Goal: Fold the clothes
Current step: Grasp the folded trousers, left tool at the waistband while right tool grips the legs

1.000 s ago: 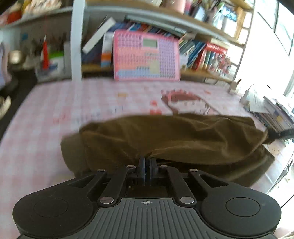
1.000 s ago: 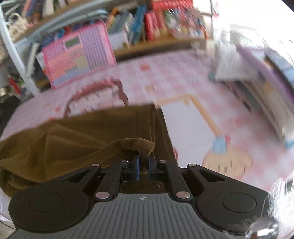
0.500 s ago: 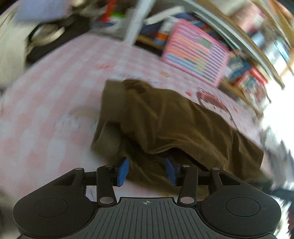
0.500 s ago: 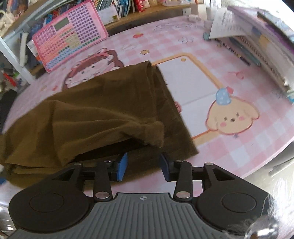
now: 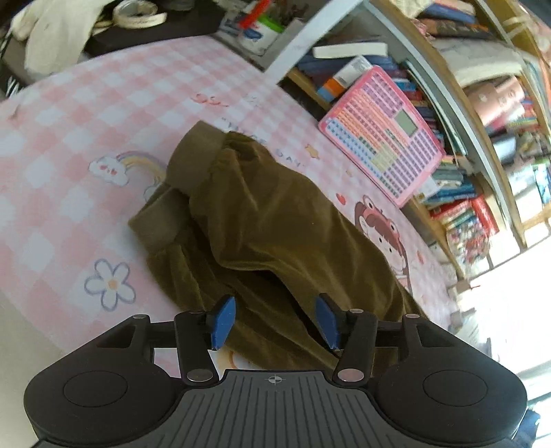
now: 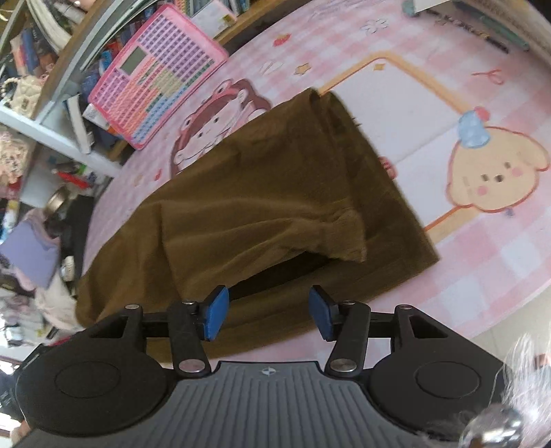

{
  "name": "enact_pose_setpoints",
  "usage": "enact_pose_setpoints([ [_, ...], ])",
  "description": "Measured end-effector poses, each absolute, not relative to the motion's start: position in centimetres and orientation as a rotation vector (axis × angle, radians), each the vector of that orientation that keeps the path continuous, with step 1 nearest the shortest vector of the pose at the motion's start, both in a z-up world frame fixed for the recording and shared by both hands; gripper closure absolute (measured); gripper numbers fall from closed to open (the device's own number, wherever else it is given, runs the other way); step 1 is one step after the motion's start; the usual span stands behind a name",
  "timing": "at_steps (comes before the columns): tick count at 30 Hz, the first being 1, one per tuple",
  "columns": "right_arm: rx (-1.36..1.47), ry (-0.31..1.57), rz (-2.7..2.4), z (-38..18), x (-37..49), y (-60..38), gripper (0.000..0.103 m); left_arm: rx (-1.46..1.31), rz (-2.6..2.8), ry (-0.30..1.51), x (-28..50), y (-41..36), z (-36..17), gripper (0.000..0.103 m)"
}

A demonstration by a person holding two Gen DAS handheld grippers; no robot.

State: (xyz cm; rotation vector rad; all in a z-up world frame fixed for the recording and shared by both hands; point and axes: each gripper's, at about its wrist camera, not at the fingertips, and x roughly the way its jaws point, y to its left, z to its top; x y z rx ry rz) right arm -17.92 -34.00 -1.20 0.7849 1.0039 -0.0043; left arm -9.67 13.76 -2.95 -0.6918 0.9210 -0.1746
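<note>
Both the left tool (image 5: 273,322) and right tool (image 6: 268,317) gape wide and empty just above the near edge of the folded brown garment (image 6: 275,193), with bare pink checked tabletop (image 5: 69,193) flanking it and a bookshelf (image 5: 482,144) beyond.

The right tool (image 6: 268,314) hangs spread wide above the folded brown garment (image 6: 275,193).

A pink checked cartoon mat (image 5: 103,113) covers the surface. A pink keypad toy (image 6: 155,74) leans against a crowded bookshelf (image 5: 458,113). Papers and pens (image 6: 482,31) lie at the mat's far edge.
</note>
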Motion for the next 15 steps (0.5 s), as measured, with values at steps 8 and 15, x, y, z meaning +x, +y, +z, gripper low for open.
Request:
enact_pose_setpoints([
  [8,0.935,0.94,0.006,-1.8,-17.9,-35.1,0.051,-0.858,-0.109,0.912,-10.0,14.7,-3.2,0.05],
  [15,0.993,0.945,-0.027,-2.6,-17.5,-35.6,0.046,-1.114,-0.111,0.891,-9.6,16.0,-6.0,0.048],
])
